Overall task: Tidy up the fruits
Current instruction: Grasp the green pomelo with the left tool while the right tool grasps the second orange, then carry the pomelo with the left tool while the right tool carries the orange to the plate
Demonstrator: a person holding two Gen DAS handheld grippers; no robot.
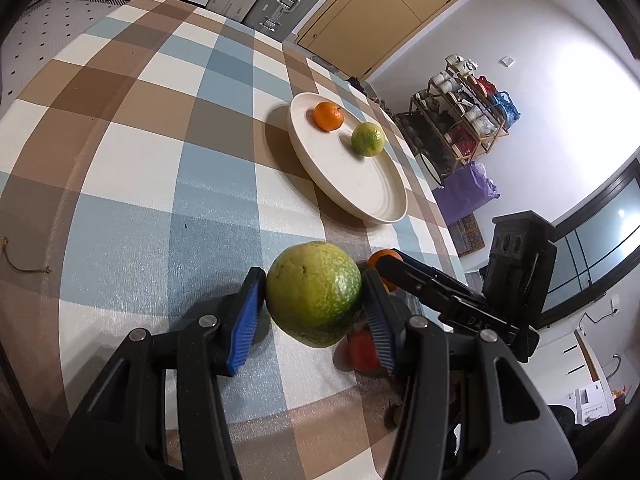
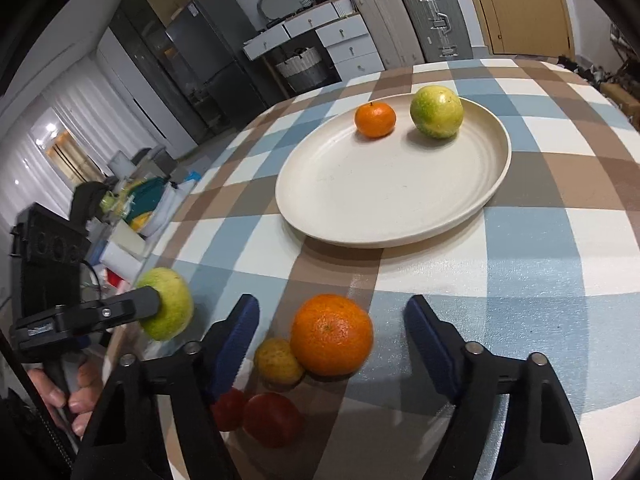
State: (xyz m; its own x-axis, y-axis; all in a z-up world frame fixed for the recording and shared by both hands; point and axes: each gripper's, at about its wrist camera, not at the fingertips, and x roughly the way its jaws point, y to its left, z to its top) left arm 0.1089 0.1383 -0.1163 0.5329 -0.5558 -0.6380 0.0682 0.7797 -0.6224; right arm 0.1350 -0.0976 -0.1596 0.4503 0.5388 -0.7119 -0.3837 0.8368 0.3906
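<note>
My left gripper (image 1: pixel 314 300) is shut on a large green fruit (image 1: pixel 314 294) and holds it above the checked table; it also shows in the right wrist view (image 2: pixel 170 308). My right gripper (image 2: pixel 332 328) is open around an orange (image 2: pixel 331 334) that rests on the table near the front edge. A cream plate (image 2: pixel 384 200) holds a small orange (image 2: pixel 375 120) and a green-yellow fruit (image 2: pixel 437 111). In the left wrist view the plate (image 1: pixel 360 184) shows the same small orange (image 1: pixel 328 116) and green-yellow fruit (image 1: pixel 367 139).
A small yellow fruit (image 2: pixel 279 362) and two red fruits (image 2: pixel 272 418) lie by the orange near the table's front edge. The checked tablecloth (image 2: pixel 540 260) covers the table. Suitcases (image 2: pixel 404 20) and drawers stand beyond the far edge.
</note>
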